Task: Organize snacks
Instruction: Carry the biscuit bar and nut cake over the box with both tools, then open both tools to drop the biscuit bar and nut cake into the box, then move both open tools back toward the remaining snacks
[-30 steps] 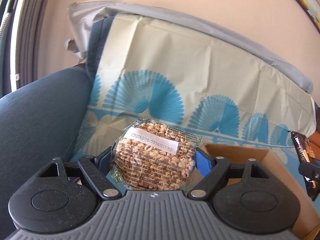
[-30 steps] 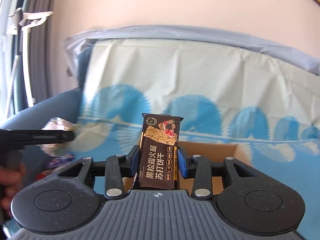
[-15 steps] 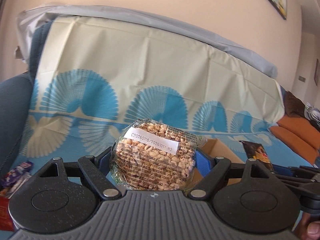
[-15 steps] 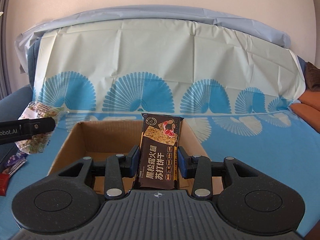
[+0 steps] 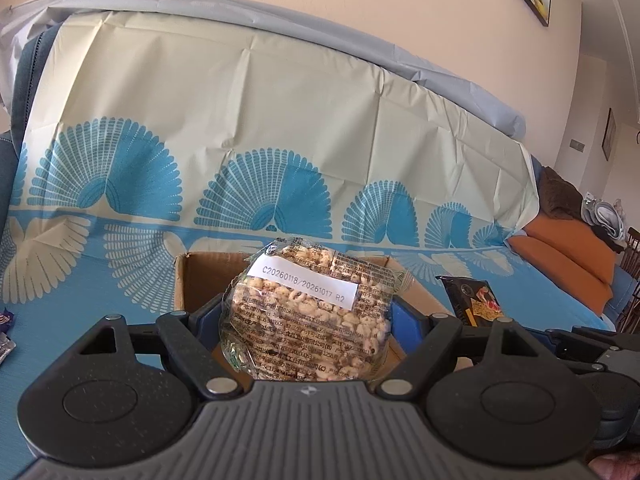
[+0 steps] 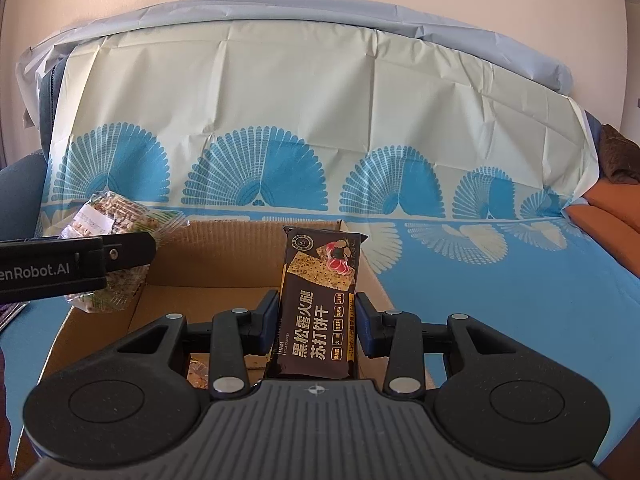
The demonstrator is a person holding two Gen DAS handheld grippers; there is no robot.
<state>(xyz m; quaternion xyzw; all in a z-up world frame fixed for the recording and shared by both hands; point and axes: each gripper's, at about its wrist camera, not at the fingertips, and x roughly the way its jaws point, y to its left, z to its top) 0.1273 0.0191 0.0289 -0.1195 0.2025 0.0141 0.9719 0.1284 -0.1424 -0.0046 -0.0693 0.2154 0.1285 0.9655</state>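
Blue-patterned sofa cover lies under your cardboard box [image 6: 224,264]. Your right gripper [image 6: 316,320] fingers clamp the cracker packet [image 6: 318,300] upright, long axis toward twelve o'clock; left gripper [image 5: 306,316] fingers clasp the cereal bag [image 5: 308,312] above the box.

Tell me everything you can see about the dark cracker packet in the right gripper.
The cracker packet is a slim, glossy dark brown wrapper with pale Chinese lettering and a picture of a speckled cracker topped with ham. It stands upright, pinched at its sides by the right gripper, above the open cardboard box. Nothing else touches it.
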